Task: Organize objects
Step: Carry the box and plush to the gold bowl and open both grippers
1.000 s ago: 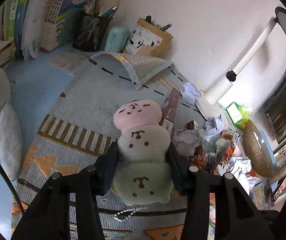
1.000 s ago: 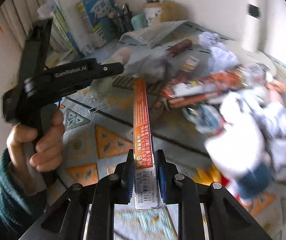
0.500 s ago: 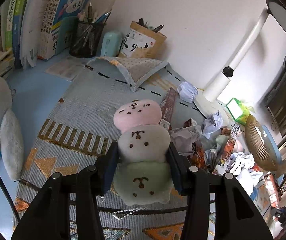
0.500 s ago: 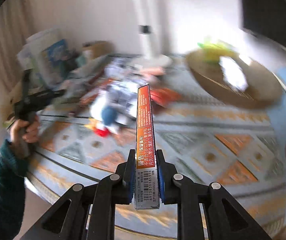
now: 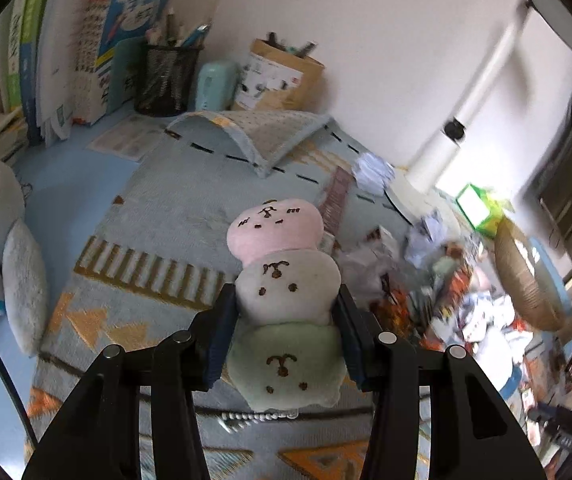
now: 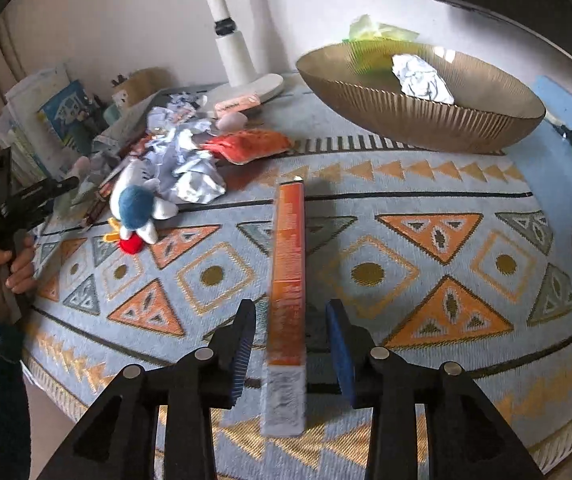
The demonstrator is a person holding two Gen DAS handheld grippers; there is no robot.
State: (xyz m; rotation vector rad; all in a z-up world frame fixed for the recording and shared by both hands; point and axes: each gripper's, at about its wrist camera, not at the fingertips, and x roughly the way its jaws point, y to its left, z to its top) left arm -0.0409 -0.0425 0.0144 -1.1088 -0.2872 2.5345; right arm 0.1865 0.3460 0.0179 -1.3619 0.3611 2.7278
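Orange carton (image 6: 287, 280) lies lengthwise, pointing away between the right gripper (image 6: 290, 344)'s just-released, opening fingers (image 6: 242, 344).

A home study desk: upright books (image 5: 26, 40) at ten o'clock, mesh pen holder (image 5: 166, 80), patterned mat (image 6: 405, 248), desk lamp (image 6: 238, 60).

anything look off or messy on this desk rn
Yes. The rug's far corner is folded back on itself, and crumpled paper, wrappers and a small plush lie heaped together at its left side.
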